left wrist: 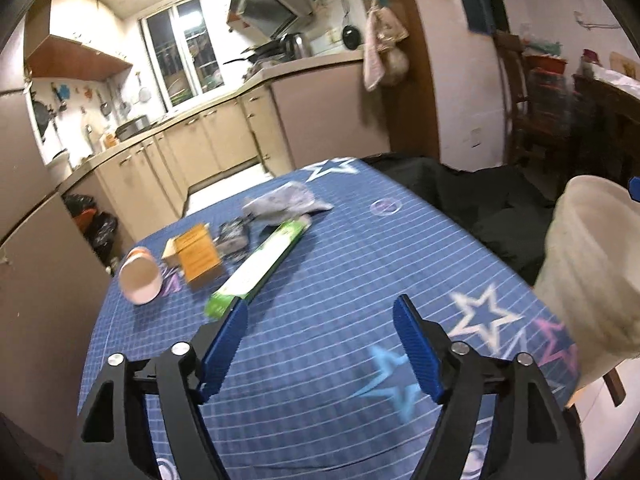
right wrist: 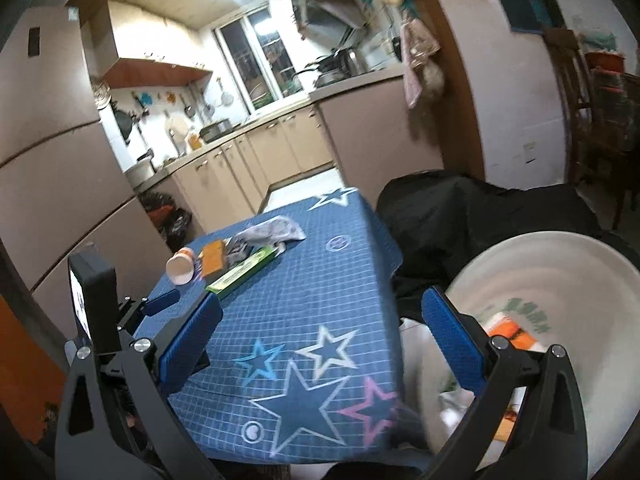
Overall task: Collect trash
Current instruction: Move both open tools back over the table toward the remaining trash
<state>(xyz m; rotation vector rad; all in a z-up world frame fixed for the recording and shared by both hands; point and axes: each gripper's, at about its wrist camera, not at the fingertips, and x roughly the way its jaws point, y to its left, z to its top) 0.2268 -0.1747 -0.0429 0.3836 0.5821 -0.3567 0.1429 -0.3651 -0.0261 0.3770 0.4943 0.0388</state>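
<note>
The surface (left wrist: 320,264) wears a blue checked cloth printed with stars, and the trash lies in a loose cluster toward its far left. From the left wrist view, at about ten o'clock of the left tool (left wrist: 320,320), sit a tipped paper cup (left wrist: 140,280), an orange box (left wrist: 198,256), a dark crumpled wrapper (left wrist: 232,240), a long green and white carton (left wrist: 260,268) and a grey crumpled bag (left wrist: 284,202) behind them. The carton's near end lies just beside the left finger of that tool. Both tools are spread wide with nothing between their pads; the right tool (right wrist: 320,320) hovers over bare cloth.

A white bin (right wrist: 560,280) stands off the surface's right edge at about three o'clock, with an orange packet (right wrist: 516,336) and other scraps inside it. Beyond it a black garment (right wrist: 460,216) is heaped against the far right edge. Black bags (right wrist: 172,216) sit on the kitchen floor past the far left corner. Nothing stands between the left tool and the carton. Both views are blurred.
</note>
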